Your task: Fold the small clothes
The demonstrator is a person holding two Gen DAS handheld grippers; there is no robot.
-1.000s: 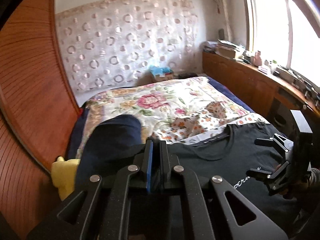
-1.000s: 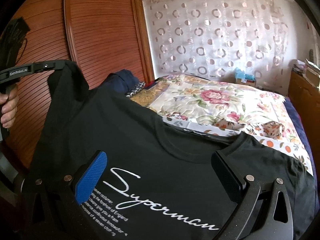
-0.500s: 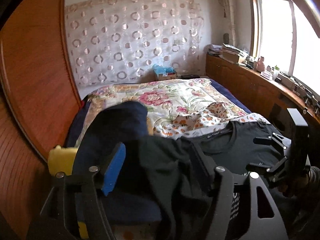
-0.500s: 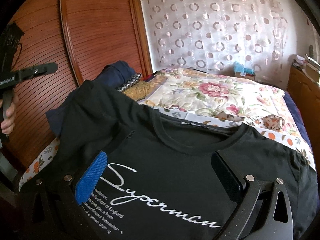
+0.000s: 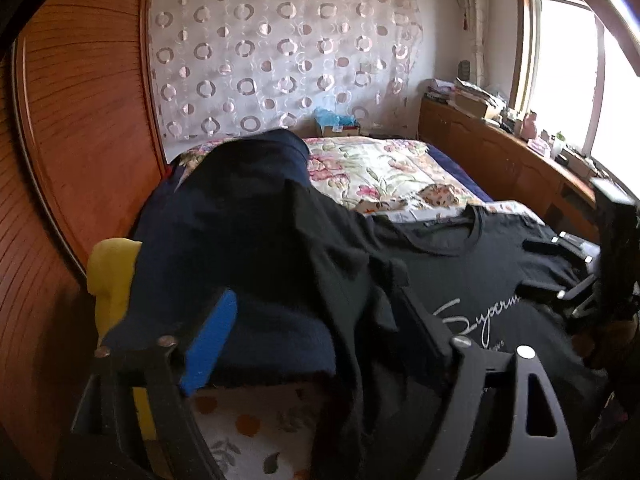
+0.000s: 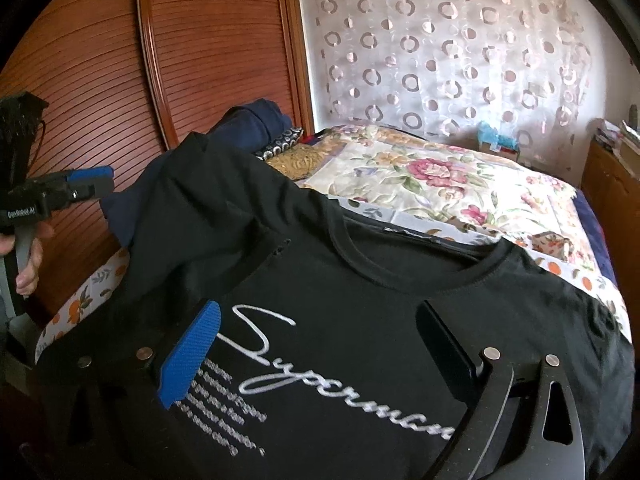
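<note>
- A black T-shirt [image 6: 360, 280] with white script lettering lies front-up on the bed [image 6: 460, 184], collar toward 12 o'clock in the right wrist view.
- Its sleeve at about 10 o'clock is bunched and draped over a dark blue bundle of cloth [image 6: 256, 124] lying beside the wooden sliding door [image 6: 180, 60].
- The right gripper [image 6: 320, 344] hovers over the lettering with jaws spread wide, holding nothing; a blue pad [image 6: 192, 352] sits at 8 o'clock.
- The left gripper [image 5: 316, 328] has jaws spread as well; the crumpled sleeve [image 5: 352, 280] hangs between them, and I cannot tell whether it touches either one.
- In the left wrist view, something yellow [image 5: 112, 276] shows at 9 o'clock beside the blue bundle.
- A floral quilt [image 6: 432, 176] covers the bed beyond the collar, toward 1 o'clock.
</note>
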